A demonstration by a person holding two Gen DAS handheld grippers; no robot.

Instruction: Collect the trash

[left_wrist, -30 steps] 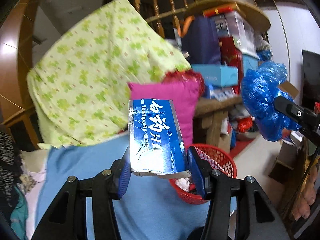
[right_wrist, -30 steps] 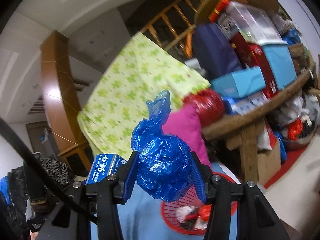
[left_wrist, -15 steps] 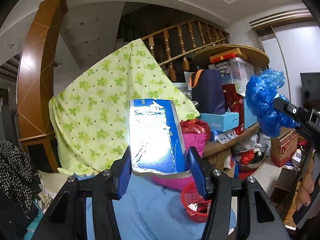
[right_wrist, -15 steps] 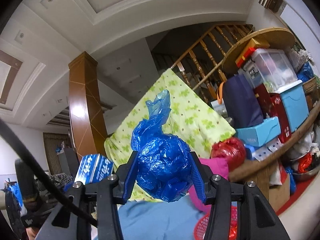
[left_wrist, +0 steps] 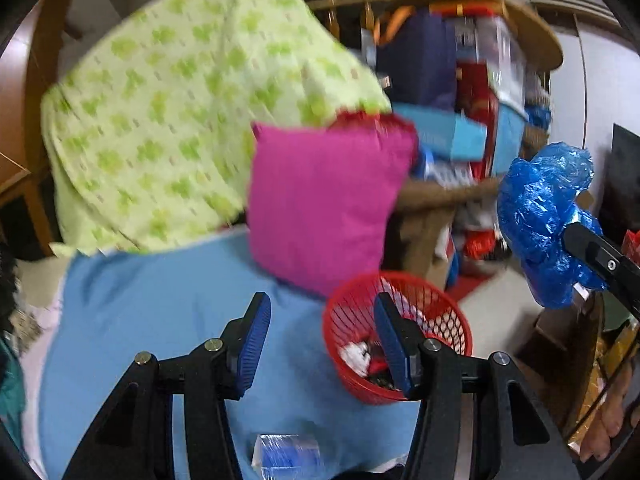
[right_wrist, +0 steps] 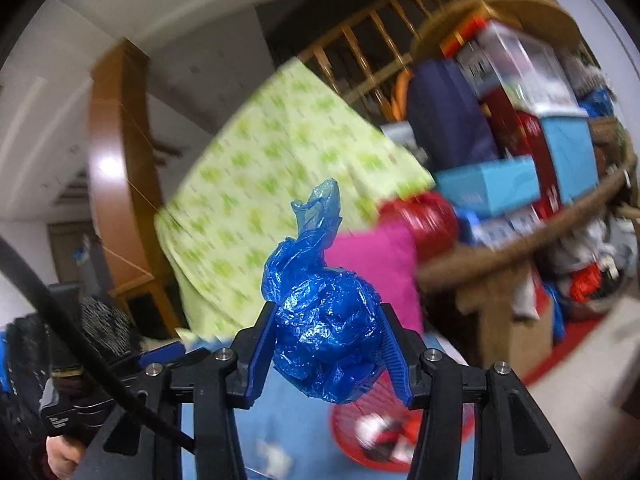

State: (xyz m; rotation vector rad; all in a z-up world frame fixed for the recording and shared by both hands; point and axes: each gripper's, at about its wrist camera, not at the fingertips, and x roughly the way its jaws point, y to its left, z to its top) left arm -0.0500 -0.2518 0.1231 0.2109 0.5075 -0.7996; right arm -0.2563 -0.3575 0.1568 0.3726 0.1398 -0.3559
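Left tongs [left_wrist: 320, 344] wide open, empty; box [left_wrist: 286, 456] at 6 o'clock. Right tongs [right_wrist: 328, 356] clamp the bag [right_wrist: 324, 344].

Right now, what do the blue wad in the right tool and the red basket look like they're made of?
The blue wad looks like thin plastic film, likely a bag: glossy, crinkled, with a twisted tail sticking up. The red basket seems to be molded plastic: its wall is an open lattice in one even, slightly shiny red. Motion blur leaves the finer texture unclear.
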